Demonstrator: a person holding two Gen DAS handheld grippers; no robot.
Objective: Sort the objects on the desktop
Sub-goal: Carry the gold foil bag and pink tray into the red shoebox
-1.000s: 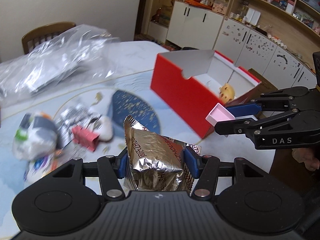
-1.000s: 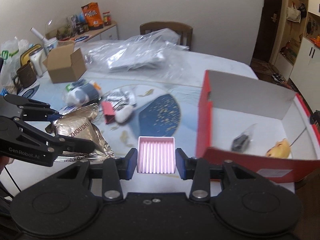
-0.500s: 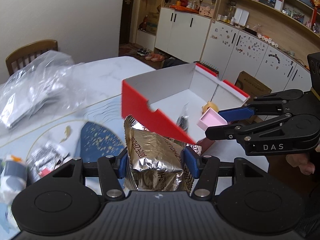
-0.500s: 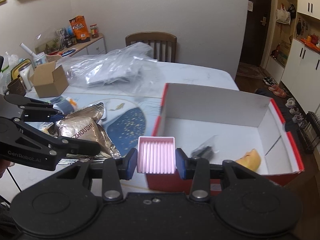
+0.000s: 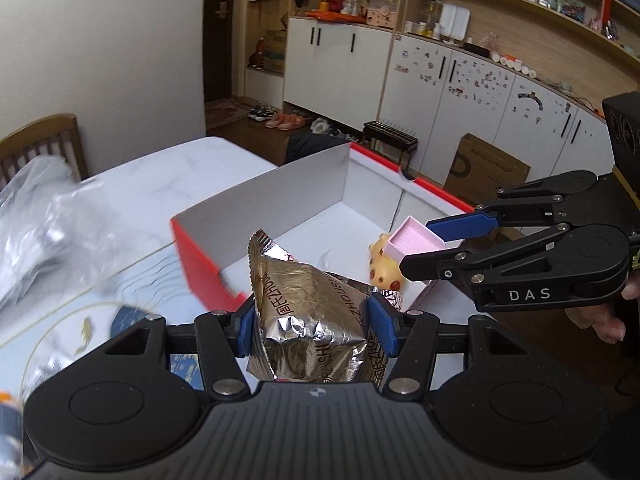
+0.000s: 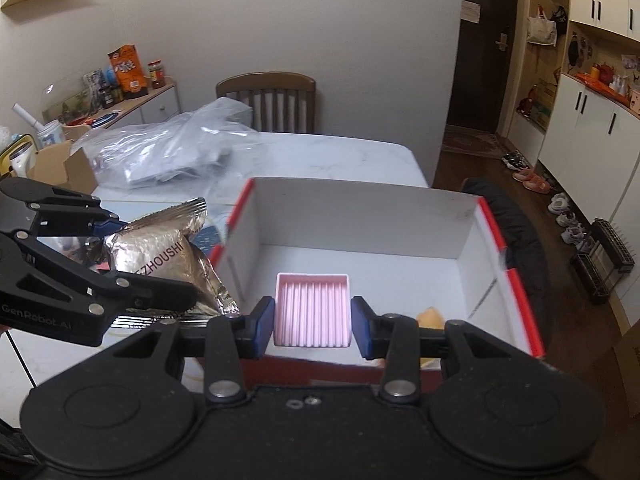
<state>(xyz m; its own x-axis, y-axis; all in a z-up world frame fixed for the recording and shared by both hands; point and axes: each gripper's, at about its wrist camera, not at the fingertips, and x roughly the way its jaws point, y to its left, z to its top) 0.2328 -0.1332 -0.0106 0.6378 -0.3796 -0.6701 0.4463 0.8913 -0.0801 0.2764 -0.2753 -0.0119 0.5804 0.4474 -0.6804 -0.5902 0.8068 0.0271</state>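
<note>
My left gripper is shut on a crinkled silver foil snack bag, held in the air just outside the near left corner of a red box with a white inside. In the right wrist view the same foil bag hangs left of the red box. My right gripper is shut on a small pink ribbed tray, held over the box's near wall. From the left wrist view the pink tray sits above a yellow toy lying inside the box.
A large clear plastic bag lies on the white marble table behind the box. A cardboard box stands at the far left, a wooden chair behind the table. A hand holds the right gripper.
Both grippers have carried their loads to the right, from over the cluttered mat to the red box. The pink tray now hangs over the box's inside and the foil bag at its corner.
</note>
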